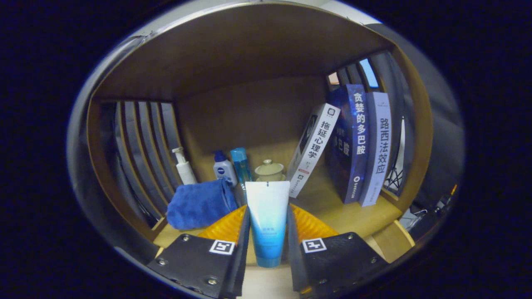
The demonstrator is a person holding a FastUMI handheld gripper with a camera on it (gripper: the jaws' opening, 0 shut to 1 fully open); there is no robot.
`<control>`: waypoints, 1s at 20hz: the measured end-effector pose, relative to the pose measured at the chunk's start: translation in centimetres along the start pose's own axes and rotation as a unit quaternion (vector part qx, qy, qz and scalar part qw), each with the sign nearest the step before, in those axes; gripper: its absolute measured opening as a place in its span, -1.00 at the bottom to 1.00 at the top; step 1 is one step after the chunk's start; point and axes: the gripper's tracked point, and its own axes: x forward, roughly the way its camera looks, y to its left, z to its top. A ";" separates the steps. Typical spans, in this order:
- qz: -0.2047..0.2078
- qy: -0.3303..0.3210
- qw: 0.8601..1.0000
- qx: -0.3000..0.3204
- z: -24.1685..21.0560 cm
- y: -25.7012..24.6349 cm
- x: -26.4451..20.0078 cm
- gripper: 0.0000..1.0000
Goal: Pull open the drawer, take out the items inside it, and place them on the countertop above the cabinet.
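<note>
My gripper (268, 216) is shut on a white-to-blue squeeze tube (267, 211), which stands cap-down between the two fingers. The tube hangs over the front part of a wooden countertop (353, 211) inside a wooden shelf niche. Both fingers press on the tube's sides. A folded blue towel (199, 203) lies on the countertop just left of the tube. The drawer is hidden from me.
Beyond the fingers stand a white pump bottle (183, 167), a small white and blue bottle (224, 168), a slim blue bottle (241, 165) and a lidded pale cup (269, 170). To the right are a leaning white book (314, 149) and two upright blue books (361, 149). Slatted walls close both sides.
</note>
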 end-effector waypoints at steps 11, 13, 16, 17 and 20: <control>-0.034 -0.028 0.999 0.000 -1.0 -0.3 7.2 -0.11; -0.041 -0.026 0.999 0.000 -1.5 -0.6 7.7 -0.07; -0.050 -0.022 0.998 -0.002 -2.1 -0.5 7.6 0.10; -0.048 -0.024 0.999 -0.004 -2.1 -0.3 7.6 0.17; -0.060 -0.027 0.998 -0.019 -2.1 -0.5 6.4 0.39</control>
